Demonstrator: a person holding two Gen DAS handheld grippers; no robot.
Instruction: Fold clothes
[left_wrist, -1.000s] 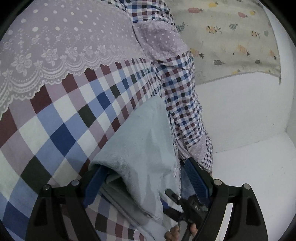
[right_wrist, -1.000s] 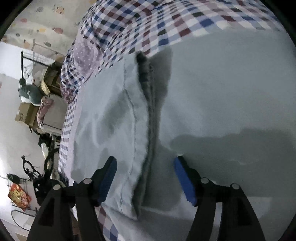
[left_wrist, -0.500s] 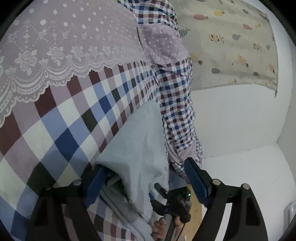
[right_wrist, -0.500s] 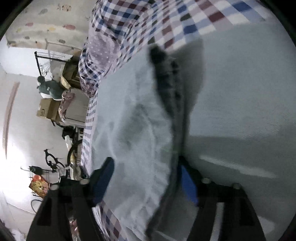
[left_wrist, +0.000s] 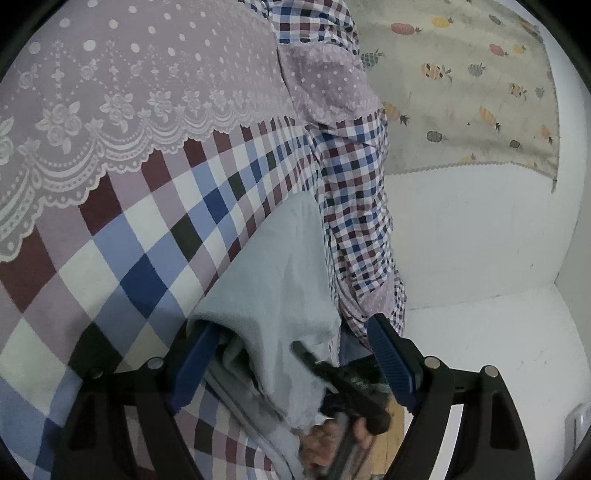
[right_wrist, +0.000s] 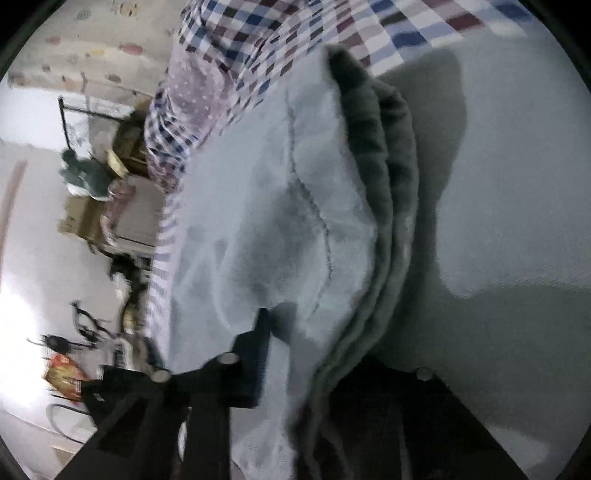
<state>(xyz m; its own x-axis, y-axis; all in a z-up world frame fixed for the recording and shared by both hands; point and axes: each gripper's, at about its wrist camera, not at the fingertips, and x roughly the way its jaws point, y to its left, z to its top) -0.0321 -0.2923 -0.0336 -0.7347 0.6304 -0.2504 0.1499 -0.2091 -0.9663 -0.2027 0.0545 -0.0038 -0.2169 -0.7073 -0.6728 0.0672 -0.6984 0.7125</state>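
A light blue garment (left_wrist: 273, 280) lies folded on the checked bedspread (left_wrist: 129, 240) at the bed's edge. My left gripper (left_wrist: 291, 363) is open and wide, straddling the near end of the garment; its left pad (left_wrist: 195, 365) sits tucked under the fold. In the right wrist view the garment (right_wrist: 266, 221) fills the frame, its dark grey ribbed hem (right_wrist: 373, 147) running down the middle. My right gripper (right_wrist: 306, 354) is closing on the bunched hem edge, with cloth pinched between its jaws and its right finger hidden. A hand (left_wrist: 325, 443) holds the right gripper (left_wrist: 340, 387) below the fold.
A lilac lace-printed band (left_wrist: 129, 74) covers the far part of the bed. A pineapple-print cloth (left_wrist: 461, 92) hangs on the white wall (left_wrist: 461, 240) to the right. Beyond the bed's side stand cardboard boxes (right_wrist: 85, 221) and floor clutter (right_wrist: 62, 373).
My right gripper moved in over the hem and its jaws went from wide apart to pinched on the cloth. The left gripper stayed open and almost still.
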